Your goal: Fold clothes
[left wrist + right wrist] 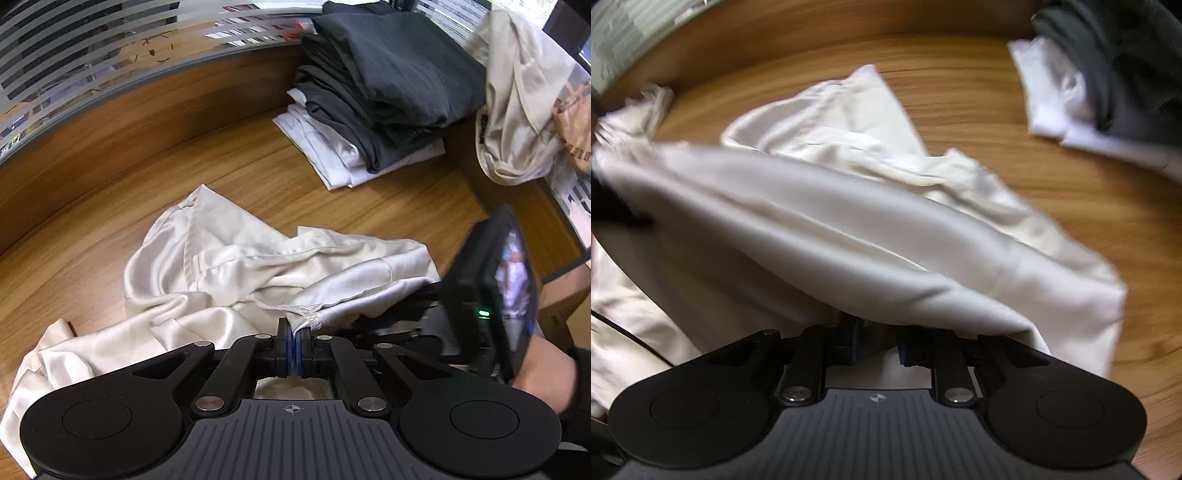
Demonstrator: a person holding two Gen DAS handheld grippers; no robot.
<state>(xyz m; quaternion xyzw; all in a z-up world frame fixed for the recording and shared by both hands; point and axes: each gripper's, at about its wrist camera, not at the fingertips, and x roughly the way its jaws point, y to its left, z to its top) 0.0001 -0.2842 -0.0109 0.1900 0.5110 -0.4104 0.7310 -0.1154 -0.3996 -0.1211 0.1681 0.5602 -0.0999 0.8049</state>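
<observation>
Cloth handling was at the spreading stage: a cream satin garment (229,266) lay crumpled on the wooden table (258,170), not yet flattened, and no fold had been laid in it. The left gripper (294,332) was clamped tight on a hemmed edge of the garment, with the fabric pinched between its blue pads (300,350).

The right gripper (879,349) was seen in its own view with the jaws standing narrowly apart. A fold of the same garment (849,229) was draped over the fingertips, which were hidden by it; whether the pads pressed on any cloth could not be told, as that view was blurred. In the left wrist view the right gripper (487,295) was held just beside the garment's right end by a gloved hand (546,380).

A folded stack of dark grey and white clothes (376,110) stood well apart at the far side of the table, and a beige garment (517,96) hung beyond it.

For the next move, a firm hold on a second edge was judged necessary at the right gripper, so that the garment could be drawn taut between both grippers and laid flat.
</observation>
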